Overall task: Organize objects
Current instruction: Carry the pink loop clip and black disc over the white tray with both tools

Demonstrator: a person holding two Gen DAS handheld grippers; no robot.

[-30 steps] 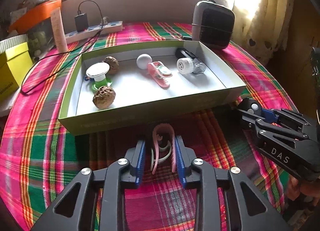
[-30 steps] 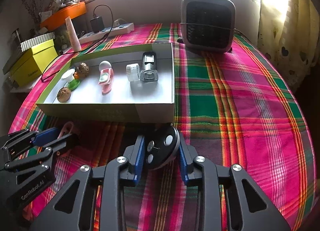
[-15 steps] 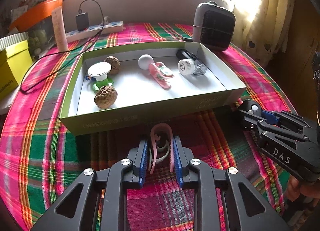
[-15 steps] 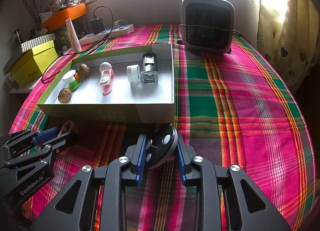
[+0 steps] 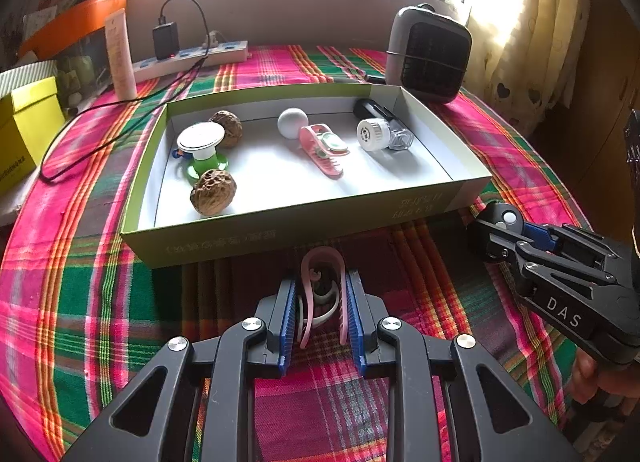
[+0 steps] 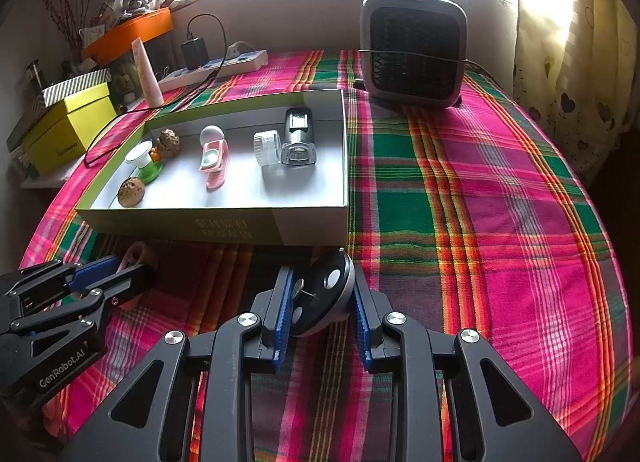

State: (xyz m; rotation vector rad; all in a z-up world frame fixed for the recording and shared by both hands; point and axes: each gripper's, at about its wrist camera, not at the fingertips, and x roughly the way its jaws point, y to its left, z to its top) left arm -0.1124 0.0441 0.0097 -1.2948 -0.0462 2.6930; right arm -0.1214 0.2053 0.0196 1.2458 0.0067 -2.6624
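On the plaid cloth just in front of the green box (image 5: 224,242), my left gripper (image 5: 322,314) is shut on a pink clip (image 5: 322,268) with a white curl inside it. To its right, my right gripper (image 6: 322,310) is shut on a round black disc (image 6: 320,298) with small silver and white spots, held tilted. The right gripper (image 5: 516,229) shows at the right of the left wrist view, the left gripper (image 6: 100,274) at the left of the right wrist view. Inside the box lie two walnuts (image 5: 213,197), a white-and-green suction toy (image 5: 200,145), a white ball (image 5: 293,122), a pink comb-like clip (image 5: 324,149) and a white-capped bottle (image 5: 380,134).
A grey fan heater (image 6: 414,49) stands behind the box at the right. A power strip (image 5: 192,59) with a charger and black cable, a cream tube (image 5: 120,55) and a yellow box (image 6: 68,125) sit at the back left. Bare plaid cloth (image 6: 500,201) spreads to the right.
Both pairs of jaws have closed a little tighter on what they hold: the left on the pink clip, the right on the black disc. Neither hand has shifted.
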